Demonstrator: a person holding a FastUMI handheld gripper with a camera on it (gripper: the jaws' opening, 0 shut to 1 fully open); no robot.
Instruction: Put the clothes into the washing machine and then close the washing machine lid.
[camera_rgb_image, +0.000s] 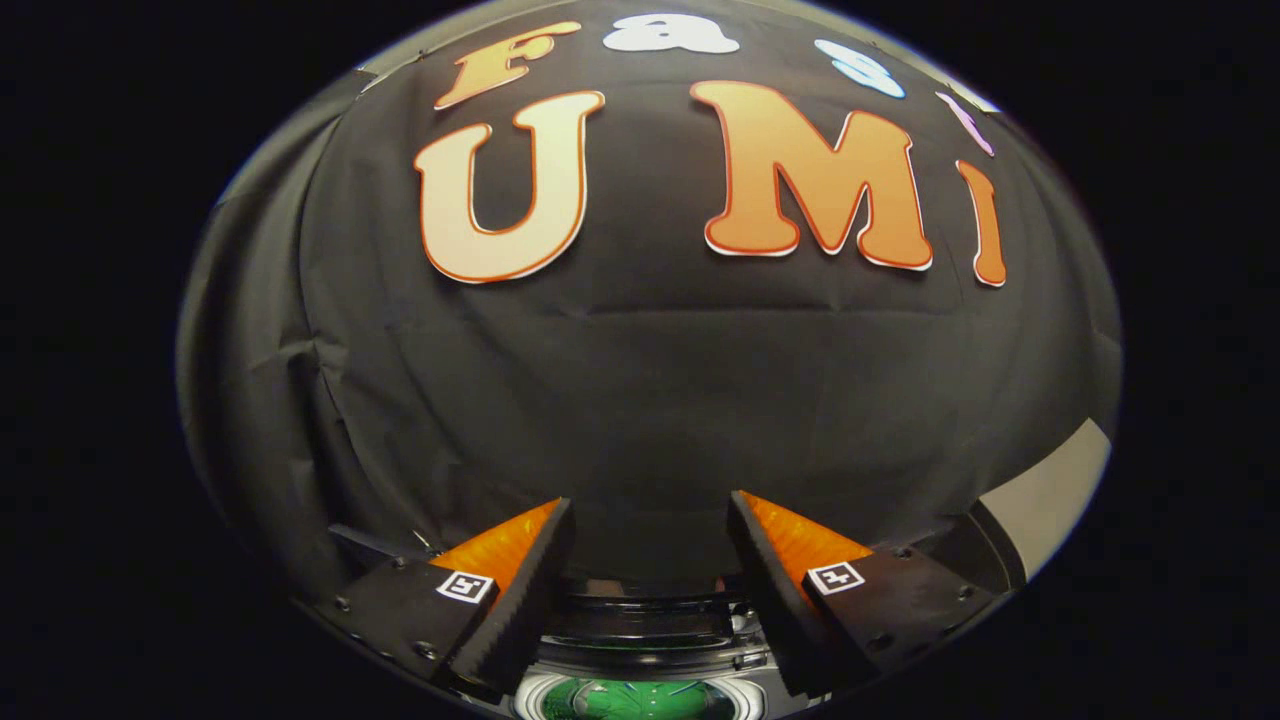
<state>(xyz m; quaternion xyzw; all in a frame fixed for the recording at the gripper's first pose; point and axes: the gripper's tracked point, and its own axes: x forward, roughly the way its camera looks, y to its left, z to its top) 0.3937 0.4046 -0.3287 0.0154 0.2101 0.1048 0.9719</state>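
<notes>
The gripper is pointing almost level at the booth's black cloth wall, which is taking up most of the frame from far left to far right.

At the lower left of the frame, the left finger is angling inward; at the lower right, the right finger is mirroring it. The two are standing spread apart with a clear gap between them, and nothing is being pinched: only the cloth wall and the machine below are showing through the gap.

At the bottom centre of the frame, below and between the fingers, the washing machine is showing as a dark curved top edge with a pale ring under it. Inside that ring something green is lying, which I am taking to be the clothes sitting in the drum, though too little of it is showing to be sure. I cannot tell where the lid is or how it is standing.

At the lower right edge of the frame, a pale strip of surface is peeking past the cloth.

Judging by this, the loading step is looking done or nearly so, since the fingers are carrying nothing and green fabric is appearing in the opening. Closing the lid is looking like the part still to do.
</notes>
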